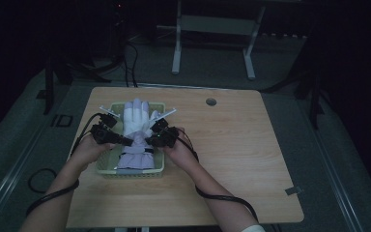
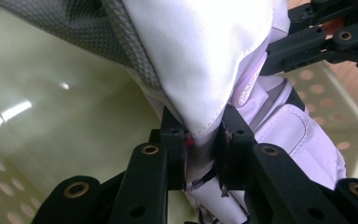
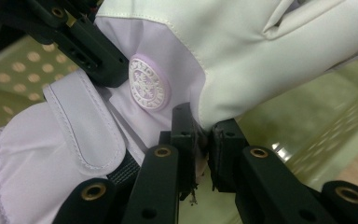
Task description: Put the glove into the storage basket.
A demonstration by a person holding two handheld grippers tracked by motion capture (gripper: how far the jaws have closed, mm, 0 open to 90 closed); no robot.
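A white and pale lilac ski glove (image 1: pixel 135 126) lies lengthwise in a light green perforated basket (image 1: pixel 107 168) on the wooden table, fingers pointing away from me. My left gripper (image 1: pixel 125 140) pinches the glove's left edge near the wrist, and in the left gripper view its jaws are shut on a fold of the glove (image 2: pixel 200 84). My right gripper (image 1: pixel 148 140) pinches the opposite edge. Its own view has the jaws closed on the seam of the glove (image 3: pixel 242 70) beside a round lilac badge (image 3: pixel 148 82). The other gripper's black jaw (image 3: pixel 86 44) holds the far side.
The basket stands on the left half of a light wooden table (image 1: pixel 232 145) with a round cable hole (image 1: pixel 211 102) near its far edge. Black cables trail from both grippers along my forearms. A white table frame (image 1: pixel 212 29) stands on the floor behind.
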